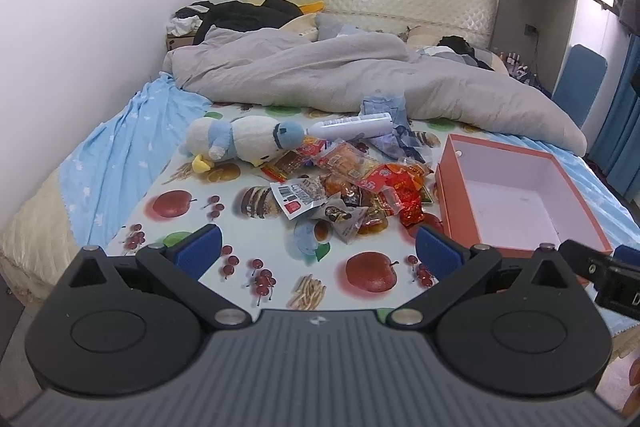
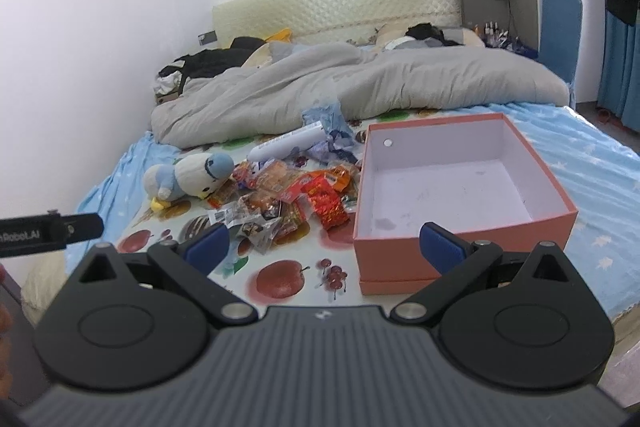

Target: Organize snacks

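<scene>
A pile of snack packets [image 1: 352, 187] [image 2: 288, 199], mostly red and orange, lies on the fruit-print sheet [image 1: 240, 227] on the bed. An open pink box [image 1: 516, 195] [image 2: 452, 195] with a white inside stands empty to the right of the pile. My left gripper [image 1: 318, 253] is open and empty, hovering near the bed's front edge, short of the pile. My right gripper [image 2: 324, 247] is open and empty, in front of the box's near left corner.
A plush penguin [image 1: 240, 139] [image 2: 188, 173] and a white bottle [image 1: 352, 126] [image 2: 286, 145] lie behind the pile, with crumpled blue wrappers [image 1: 394, 123]. A grey duvet [image 1: 320, 75] covers the far half of the bed. A blue chair [image 1: 578, 83] stands at right.
</scene>
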`<state>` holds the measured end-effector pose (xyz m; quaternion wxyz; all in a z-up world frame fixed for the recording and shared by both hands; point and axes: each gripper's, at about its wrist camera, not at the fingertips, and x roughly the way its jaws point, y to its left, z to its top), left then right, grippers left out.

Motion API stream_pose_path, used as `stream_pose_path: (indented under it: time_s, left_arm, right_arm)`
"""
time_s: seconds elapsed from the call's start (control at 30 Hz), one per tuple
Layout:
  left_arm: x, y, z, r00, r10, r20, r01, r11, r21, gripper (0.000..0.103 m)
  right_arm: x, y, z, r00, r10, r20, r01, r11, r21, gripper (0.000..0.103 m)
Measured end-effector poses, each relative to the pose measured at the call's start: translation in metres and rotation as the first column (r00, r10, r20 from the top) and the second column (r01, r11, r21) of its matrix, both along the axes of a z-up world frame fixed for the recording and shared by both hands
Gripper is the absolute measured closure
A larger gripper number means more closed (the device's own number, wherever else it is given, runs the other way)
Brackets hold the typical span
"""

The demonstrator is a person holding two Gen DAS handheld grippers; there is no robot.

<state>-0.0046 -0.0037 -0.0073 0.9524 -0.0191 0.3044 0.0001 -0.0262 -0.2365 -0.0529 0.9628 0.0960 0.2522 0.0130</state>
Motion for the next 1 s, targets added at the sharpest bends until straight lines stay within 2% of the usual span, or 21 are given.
stream_pose_path:
  time_s: [0.3, 0.53, 1.0]
  left_arm:
    - [0.007, -0.002, -0.015, 1.000, -0.021, -0.020, 0.022, 0.999, 0.023, 0.000]
    - [0.016, 0.001, -0.029, 0.998, -0.036, -0.047, 0.036, 0.999, -0.003, 0.000]
    - [0.015, 0.003, -0.033, 0.998, -0.044, -0.043, 0.043, 0.999, -0.013, 0.000]
  right_arm:
    - [-0.003, 0.002, -0.008, 1.000, -0.002, -0.011, 0.002, 1.000, -0.010, 0.000]
    - [-0.001, -0.001, -0.020, 0.999, -0.002, -0.041, 0.002, 1.000, -0.012, 0.000]
    - [-0.001, 0.002, -0.021, 0.999, 0.010, -0.042, -0.010, 1.000, -0.015, 0.000]
